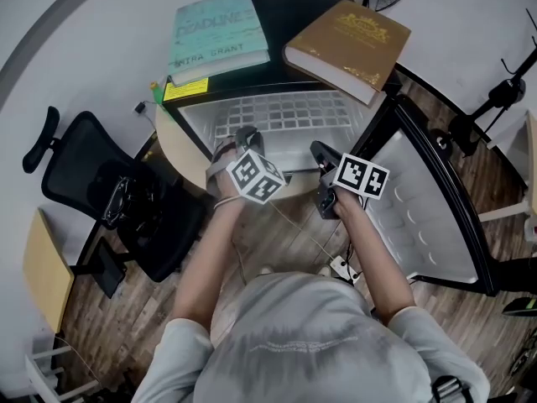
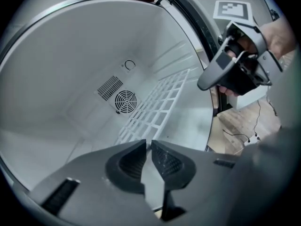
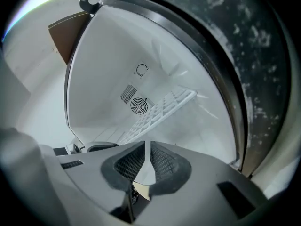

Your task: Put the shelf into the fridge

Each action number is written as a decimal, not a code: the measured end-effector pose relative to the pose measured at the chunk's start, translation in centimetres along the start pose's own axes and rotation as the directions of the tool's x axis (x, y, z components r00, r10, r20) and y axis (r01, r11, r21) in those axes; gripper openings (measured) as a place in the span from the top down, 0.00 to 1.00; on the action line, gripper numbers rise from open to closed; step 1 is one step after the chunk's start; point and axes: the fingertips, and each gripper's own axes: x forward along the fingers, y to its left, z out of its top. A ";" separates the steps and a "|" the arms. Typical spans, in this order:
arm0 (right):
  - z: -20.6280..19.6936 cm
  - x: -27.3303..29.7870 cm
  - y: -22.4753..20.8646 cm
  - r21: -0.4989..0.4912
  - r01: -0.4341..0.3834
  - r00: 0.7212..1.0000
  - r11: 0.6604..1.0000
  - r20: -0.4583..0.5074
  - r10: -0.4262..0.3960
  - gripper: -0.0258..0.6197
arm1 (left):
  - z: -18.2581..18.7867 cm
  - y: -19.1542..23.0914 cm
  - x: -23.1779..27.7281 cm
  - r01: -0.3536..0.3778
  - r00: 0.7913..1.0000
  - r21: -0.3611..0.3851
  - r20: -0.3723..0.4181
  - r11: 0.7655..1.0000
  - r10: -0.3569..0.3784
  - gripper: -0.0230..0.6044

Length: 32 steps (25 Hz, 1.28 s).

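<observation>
Tongs point(image 2: 146, 145) point(image 3: 145, 146) tight on shelf point(image 2: 183, 121) edge

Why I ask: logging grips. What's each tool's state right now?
Left tool: closed on the front edge of the shelf.
Right tool: closed on the shelf too.

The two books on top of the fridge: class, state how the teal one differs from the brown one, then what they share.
The teal book carries large plain lettering; the brown book carries gold ornamental print. The teal book lies at the left of the fridge top, the brown book at the right, turned more askew. Both lie closed, flat, cover up.
</observation>
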 end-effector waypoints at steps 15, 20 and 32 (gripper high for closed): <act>1.3 -6.4 3.3 -0.398 0.026 1.000 0.917 0.001 -0.028 0.89 | 3.0 -0.4 -6.0 0.207 0.953 -0.318 0.279 0.925 -0.117 0.90; 3.1 -9.9 6.4 -0.583 0.052 0.998 0.811 0.062 -0.019 0.91 | 3.8 1.7 -11.3 0.259 0.908 -0.434 0.414 0.863 -0.064 0.90; 5.6 -17.0 14.7 -0.757 0.067 0.987 0.650 0.147 0.070 0.93 | 3.0 3.9 -21.9 0.189 0.868 -0.414 0.494 0.891 0.045 0.90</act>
